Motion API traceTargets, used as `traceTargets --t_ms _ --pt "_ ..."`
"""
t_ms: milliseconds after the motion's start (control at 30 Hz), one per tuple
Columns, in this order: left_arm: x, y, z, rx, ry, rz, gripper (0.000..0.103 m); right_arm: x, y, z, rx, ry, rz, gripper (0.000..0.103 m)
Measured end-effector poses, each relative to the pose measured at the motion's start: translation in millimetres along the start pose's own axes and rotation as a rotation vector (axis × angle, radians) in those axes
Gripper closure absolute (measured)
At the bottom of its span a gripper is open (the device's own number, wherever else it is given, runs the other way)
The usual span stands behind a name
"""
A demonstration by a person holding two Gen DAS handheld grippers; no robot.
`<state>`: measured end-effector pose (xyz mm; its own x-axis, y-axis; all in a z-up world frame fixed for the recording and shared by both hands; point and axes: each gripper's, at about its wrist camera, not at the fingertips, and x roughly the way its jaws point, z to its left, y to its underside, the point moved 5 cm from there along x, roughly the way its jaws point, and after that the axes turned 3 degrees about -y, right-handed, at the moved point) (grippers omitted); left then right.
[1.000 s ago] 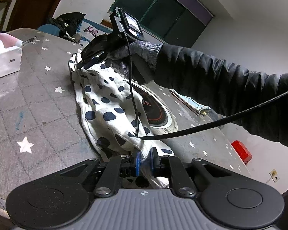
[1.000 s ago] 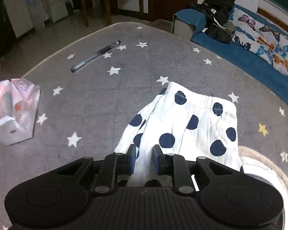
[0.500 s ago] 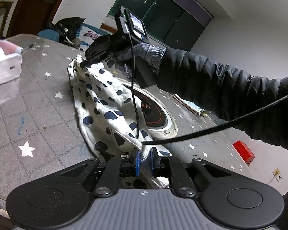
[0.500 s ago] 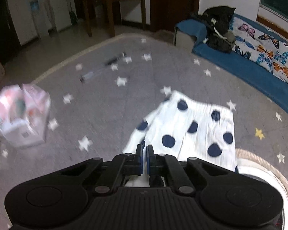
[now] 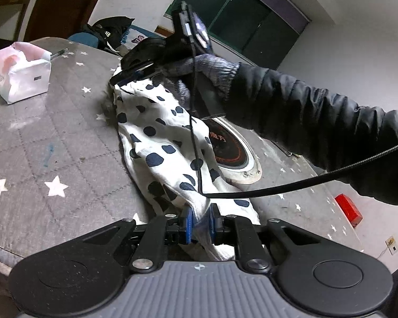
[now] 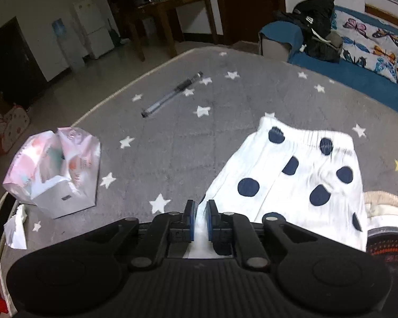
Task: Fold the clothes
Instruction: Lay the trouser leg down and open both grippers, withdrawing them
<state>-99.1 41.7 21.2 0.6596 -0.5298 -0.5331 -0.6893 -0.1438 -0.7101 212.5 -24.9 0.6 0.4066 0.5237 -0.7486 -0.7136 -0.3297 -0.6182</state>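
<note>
A white garment with dark blue dots [image 5: 159, 137] lies stretched across the grey star-patterned table [image 5: 53, 145]. My left gripper [image 5: 199, 212] pinches its near end between the blue pads while the jaws open slightly. At the far end, a gloved hand [image 5: 207, 66] holds my right gripper [image 5: 119, 79], which lifts that edge off the table. In the right wrist view the right gripper [image 6: 201, 206] has a strip of the garment [image 6: 299, 164] pressed between its pads, and its jaws are also opening a little.
A pink and white tissue pack [image 6: 55, 172] stands to the left, with a pen [image 6: 172, 94] beyond it. A round cooktop [image 5: 230, 148] lies partly under the garment. A black cable [image 5: 278, 189] crosses above the garment. A red object [image 5: 349, 209] lies past the table.
The right gripper's jaws closed on the garment's far edge and raised it off the table. The garment now hangs tauter between the two grippers. The left gripper kept its hold.
</note>
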Motion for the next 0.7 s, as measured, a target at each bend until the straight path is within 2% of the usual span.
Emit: traceTargets --t_ms 100,233,267,333,533,700 --pt "-0.6 1.6 0.8 0.008 -0.004 0.006 0.085 -21.6 -3.2 0.1 -0.021 0.014 -0.027 0.084" --pt "-5.3 5.3 -1.3 0.023 -0.004 0.012 0.084 -50.9 4.5 -13.9 -0.032 0.050 -0.035 0.083" --pt "-6.5 5.9 -2.3 0.028 -0.004 0.012 0.081 -58.1 9.1 -19.3 -0.030 0.062 -0.032 0.083" --pt "-8.1 7.1 -4.6 0.036 -0.002 0.012 0.077 -69.7 24.5 -31.6 -0.023 0.083 -0.019 0.083" --pt "-5.1 10.7 -16.7 0.070 0.001 0.029 0.077 -96.6 88.5 -57.2 -0.019 0.124 0.025 0.083" --pt "-3.5 16.2 -22.1 0.105 -0.040 0.063 0.077 -126.7 125.9 -73.7 0.011 0.114 -0.012 0.082"
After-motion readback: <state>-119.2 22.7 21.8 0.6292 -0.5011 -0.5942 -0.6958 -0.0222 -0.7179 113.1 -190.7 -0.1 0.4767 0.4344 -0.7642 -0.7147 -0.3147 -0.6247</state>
